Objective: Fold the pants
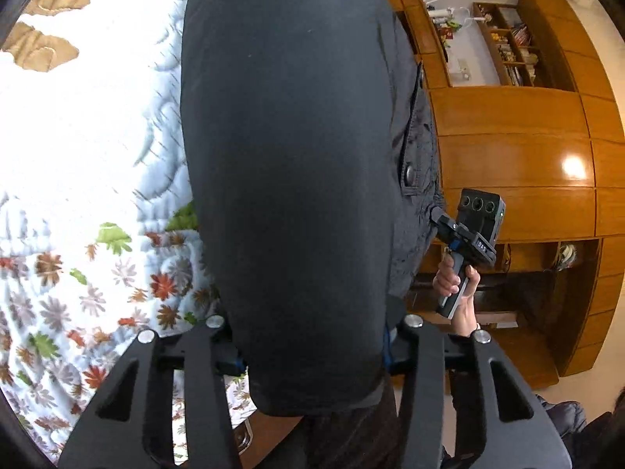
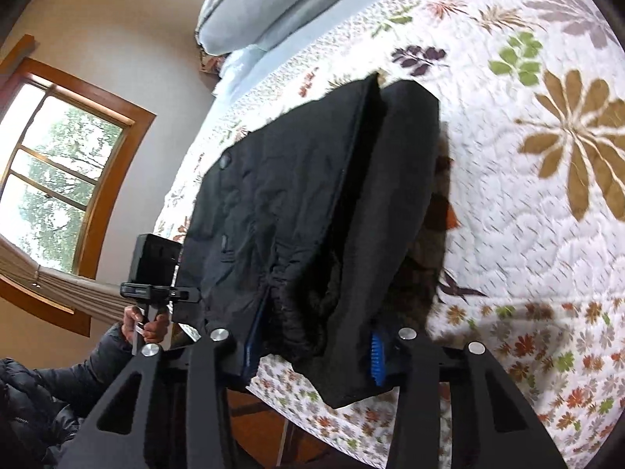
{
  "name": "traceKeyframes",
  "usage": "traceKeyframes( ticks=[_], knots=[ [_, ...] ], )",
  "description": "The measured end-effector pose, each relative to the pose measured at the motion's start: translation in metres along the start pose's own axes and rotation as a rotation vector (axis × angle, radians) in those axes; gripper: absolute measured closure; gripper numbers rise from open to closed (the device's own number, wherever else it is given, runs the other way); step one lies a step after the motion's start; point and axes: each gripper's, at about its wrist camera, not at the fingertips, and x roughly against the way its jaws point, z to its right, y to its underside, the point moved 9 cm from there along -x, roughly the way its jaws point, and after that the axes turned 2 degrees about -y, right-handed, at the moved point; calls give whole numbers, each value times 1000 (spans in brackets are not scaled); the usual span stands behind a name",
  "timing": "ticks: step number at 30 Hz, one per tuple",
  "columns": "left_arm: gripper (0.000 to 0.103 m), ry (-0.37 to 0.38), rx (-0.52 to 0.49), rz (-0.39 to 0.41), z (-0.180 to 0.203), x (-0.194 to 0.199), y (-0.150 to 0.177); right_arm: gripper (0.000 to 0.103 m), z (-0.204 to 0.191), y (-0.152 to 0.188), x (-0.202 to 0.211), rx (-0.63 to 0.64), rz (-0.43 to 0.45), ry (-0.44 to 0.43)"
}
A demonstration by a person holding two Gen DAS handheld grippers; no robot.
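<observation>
The black pants (image 1: 289, 179) hang lifted above the floral quilted bed (image 1: 78, 179). My left gripper (image 1: 312, 355) is shut on one end of the pants, and the cloth fills the middle of its view. In the left wrist view the right gripper (image 1: 433, 215) pinches the far edge of the pants near a metal snap. In the right wrist view my right gripper (image 2: 312, 355) is shut on the gathered waist of the pants (image 2: 312, 203), blue pads (image 2: 377, 359) showing at the sides. The left gripper (image 2: 187, 295) grips the pants' left edge there.
The bed's quilt (image 2: 527, 156) spreads to the right, with grey pillows (image 2: 250, 11) at its head. A wooden wardrobe and shelves (image 1: 515, 148) stand beyond the bed's edge. A window (image 2: 58, 164) is in the wall to the left.
</observation>
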Motion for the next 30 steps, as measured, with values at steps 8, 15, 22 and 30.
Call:
traceKeyframes(
  ticks=[8, 15, 22, 30],
  knots=[
    [59, -32, 46, 120, -31, 53, -24, 60, -33, -21, -38, 41, 2, -66],
    [59, -86, 60, 174, -60, 101, -44, 60, -48, -43, -80, 33, -17, -97],
    [58, -99, 71, 191, -81, 124, -55, 60, -49, -51, -101, 18, -25, -99],
    [52, -140, 50, 191, -89, 127, -53, 57, -34, -41, -98, -27, -23, -125]
  ],
)
